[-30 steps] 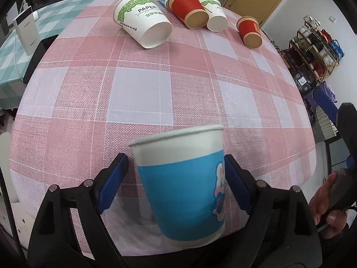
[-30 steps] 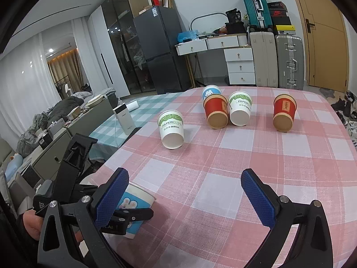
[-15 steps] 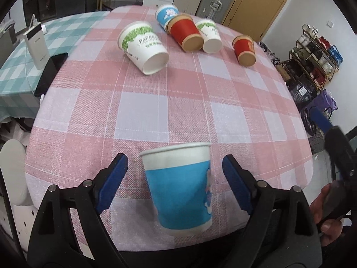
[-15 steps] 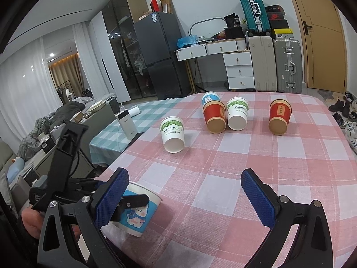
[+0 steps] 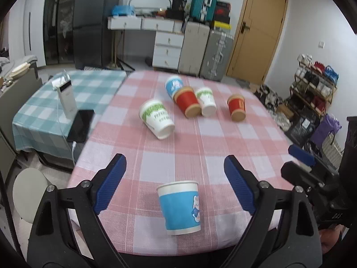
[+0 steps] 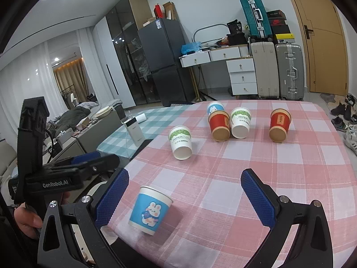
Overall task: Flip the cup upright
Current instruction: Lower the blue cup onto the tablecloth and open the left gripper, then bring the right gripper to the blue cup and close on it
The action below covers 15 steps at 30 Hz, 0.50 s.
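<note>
Blue cup (image 5: 180,205) stood upright near worktop (image 5: 223,143) front edge; left gripper (image 5: 175,182) fingers spread wide, empty; right gripper (image 6: 184,197) likewise; judged light, crushable paper; hold gently mid-wall.

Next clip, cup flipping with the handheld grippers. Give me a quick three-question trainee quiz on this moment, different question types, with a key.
1. True or false: the left gripper grips the blue bunny cup.
2. How many cups lie on their sides on the pink checked tablecloth? A) three B) five C) seven
3. Fill in: the right gripper is ____.

Key: 1 false, the cup stands upright, free between open fingers. 2 B. 3 open.
</note>
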Tool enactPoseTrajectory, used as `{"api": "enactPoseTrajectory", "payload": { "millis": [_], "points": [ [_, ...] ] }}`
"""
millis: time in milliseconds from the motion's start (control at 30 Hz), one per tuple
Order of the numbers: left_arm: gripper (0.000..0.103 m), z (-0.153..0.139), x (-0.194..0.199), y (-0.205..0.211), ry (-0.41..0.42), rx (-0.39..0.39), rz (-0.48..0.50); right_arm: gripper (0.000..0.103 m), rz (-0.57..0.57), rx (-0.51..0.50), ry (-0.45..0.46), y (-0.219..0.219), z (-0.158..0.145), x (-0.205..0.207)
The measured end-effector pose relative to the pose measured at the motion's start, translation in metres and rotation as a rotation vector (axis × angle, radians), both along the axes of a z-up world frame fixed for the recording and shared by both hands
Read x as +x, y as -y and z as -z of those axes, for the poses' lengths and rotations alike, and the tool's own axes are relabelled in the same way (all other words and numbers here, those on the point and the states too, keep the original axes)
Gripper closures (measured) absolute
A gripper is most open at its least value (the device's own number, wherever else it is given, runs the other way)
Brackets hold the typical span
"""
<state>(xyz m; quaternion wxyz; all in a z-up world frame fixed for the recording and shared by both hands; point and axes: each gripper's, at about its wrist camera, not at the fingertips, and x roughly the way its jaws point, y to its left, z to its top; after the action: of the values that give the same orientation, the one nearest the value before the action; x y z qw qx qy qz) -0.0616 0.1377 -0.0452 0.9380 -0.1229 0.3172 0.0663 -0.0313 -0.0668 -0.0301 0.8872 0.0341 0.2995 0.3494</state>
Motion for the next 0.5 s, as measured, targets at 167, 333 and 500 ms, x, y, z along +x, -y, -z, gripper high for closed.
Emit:
{"api": "enactPoseTrajectory", "payload": {
  "millis": [167,333,500],
  "points": [
    [0.0,-0.02,-0.031,0.0,0.115,0.06,-0.057,0.0,-0.016,0.006,0.025,-0.002,-0.014,-0.015],
    [0.0,-0.026,-0.057,-0.005,0.141,0.077,-0.097,0.0,-0.055,-0.016,0.026,-0.012,-0.018,-0.027],
    [0.0,-0.022,-0.076,-0.013,0.142,0.094,-0.127,0.0,-0.11,-0.076,-0.004,-0.036,-0.019,-0.026]
  ]
}}
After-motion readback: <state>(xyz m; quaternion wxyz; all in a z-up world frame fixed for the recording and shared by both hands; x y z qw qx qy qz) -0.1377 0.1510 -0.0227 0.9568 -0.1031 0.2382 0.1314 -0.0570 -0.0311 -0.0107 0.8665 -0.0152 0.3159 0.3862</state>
